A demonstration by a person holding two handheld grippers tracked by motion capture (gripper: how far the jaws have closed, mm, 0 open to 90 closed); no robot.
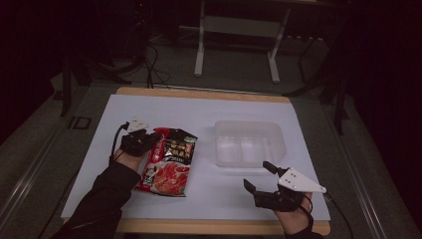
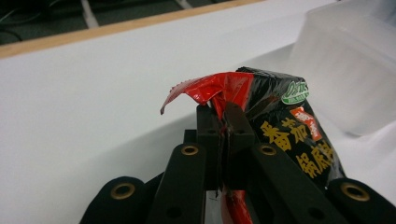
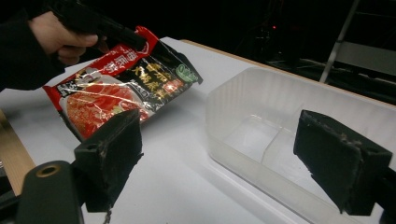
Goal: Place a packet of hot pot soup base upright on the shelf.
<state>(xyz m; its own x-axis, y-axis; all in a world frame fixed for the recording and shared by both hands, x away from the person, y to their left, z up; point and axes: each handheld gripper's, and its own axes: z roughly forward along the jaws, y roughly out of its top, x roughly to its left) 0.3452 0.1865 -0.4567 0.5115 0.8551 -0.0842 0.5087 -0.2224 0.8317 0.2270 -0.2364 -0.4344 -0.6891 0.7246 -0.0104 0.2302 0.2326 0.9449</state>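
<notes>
In left gripper [image 2: 223,122] — red packet [image 2: 280,126] edge

Left claw [image 2: 223,122] with jaws pinched together, right claw [image 3: 233,158] spread wide, both low over the table.

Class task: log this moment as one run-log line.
left gripper: shut on red sauce packet edge | right gripper: open, holding nothing | clear plastic container: empty
</notes>
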